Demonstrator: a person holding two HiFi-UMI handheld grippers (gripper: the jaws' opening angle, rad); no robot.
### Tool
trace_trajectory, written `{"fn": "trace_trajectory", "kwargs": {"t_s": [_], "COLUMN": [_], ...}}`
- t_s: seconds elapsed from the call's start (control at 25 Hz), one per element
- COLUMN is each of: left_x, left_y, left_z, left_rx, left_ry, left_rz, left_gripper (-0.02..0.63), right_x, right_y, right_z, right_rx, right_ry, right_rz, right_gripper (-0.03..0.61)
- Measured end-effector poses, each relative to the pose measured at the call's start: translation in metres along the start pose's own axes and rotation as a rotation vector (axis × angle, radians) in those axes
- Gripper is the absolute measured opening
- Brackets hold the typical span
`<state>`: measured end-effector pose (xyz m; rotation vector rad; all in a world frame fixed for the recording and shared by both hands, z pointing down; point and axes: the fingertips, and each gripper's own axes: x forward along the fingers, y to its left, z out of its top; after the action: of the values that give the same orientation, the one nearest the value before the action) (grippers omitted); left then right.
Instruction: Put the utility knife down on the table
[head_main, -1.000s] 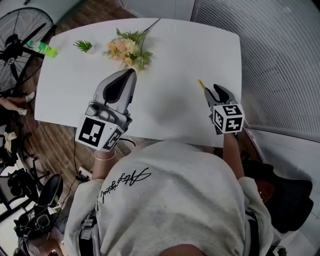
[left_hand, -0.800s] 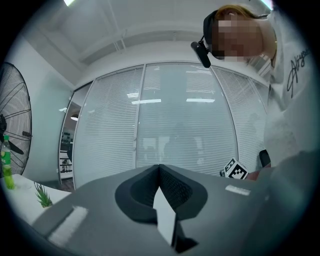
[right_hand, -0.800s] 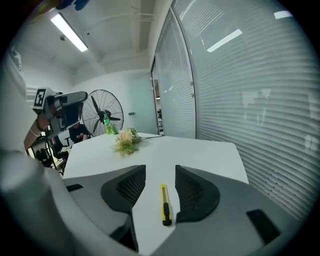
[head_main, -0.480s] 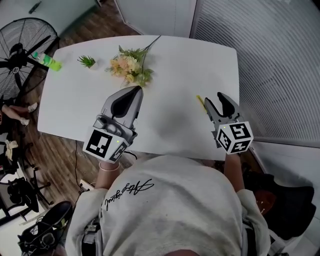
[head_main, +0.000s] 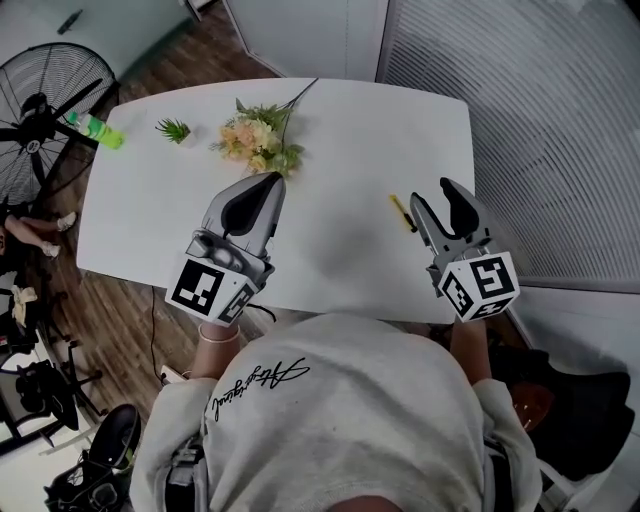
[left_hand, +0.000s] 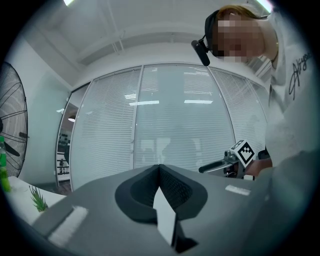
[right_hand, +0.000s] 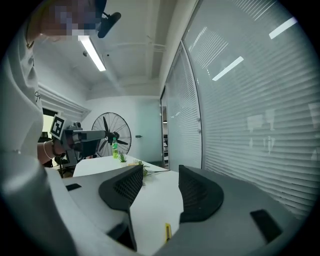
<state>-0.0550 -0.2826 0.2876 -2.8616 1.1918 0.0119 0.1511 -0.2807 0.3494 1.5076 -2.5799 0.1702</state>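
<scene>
A wall of pale horizontal slatted blinds (head_main: 540, 120) runs along the right side of the counter (head_main: 330, 120), which is a smooth, matt white slab with rounded corners. Off the counter's far left corner stands a round black wire-cage fan (head_main: 45, 105) on wood-plank floor.

The left hand-held gripper (head_main: 268, 185), a grey moulded shell with a black inset tapering to a blunt point, hangs over the counter's near-left part. Its jaws are pressed together with nothing between them, and the left gripper view shows the black ribbed pads (left_hand: 172, 186) meeting in one seam.

The right hand-held gripper (head_main: 435, 195) is over the counter's right edge, with a white cube of black square markers at its rear. Its jaws have just been opening and now stand wide apart. The right gripper view shows two dark, mesh-textured pads (right_hand: 199, 192) with only bare counter between them.

On the counter's far middle lies a loose bouquet (head_main: 255, 135) of peach and cream blooms with green leaves and one long thin stem. At the counter's far left corner stands a bright green bottle (head_main: 98, 128), and beside it a small spiky green plant (head_main: 175, 127).

The utility knife (head_main: 402, 212), a slim, straight yellow bar, lies flat on the counter near its right edge, just left of the open jaws and not touched by either
</scene>
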Motion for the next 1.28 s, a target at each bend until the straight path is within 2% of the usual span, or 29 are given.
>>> {"fn": "trace_trajectory", "kwargs": {"t_s": [0.2,0.52,1.0,1.28], "left_x": [0.0,0.002,0.0,-0.001], "left_y": [0.009,0.002,-0.001,0.002], "left_z": [0.005,0.012,0.014,0.013], "left_rx": [-0.008,0.031,0.042,0.035], "left_ry": [-0.014,-0.018,-0.017,-0.023], "left_rz": [0.021,0.007,0.01,0.017], "left_gripper": [-0.002,-0.002,-0.002,-0.002], "right_x": [-0.005,-0.012,-0.028,-0.03], "right_y": [0.005,0.008,0.015,0.019], "right_z": [0.025,0.048,0.072,0.073], "right_rx": [-0.034,-0.127,-0.088,-0.074], "right_ry": [-0.063,-0.124,-0.23,-0.252], "right_rz": [0.014,-0.007,0.036,0.044], "right_gripper": [0.229,0.227,0.219,0.169]}}
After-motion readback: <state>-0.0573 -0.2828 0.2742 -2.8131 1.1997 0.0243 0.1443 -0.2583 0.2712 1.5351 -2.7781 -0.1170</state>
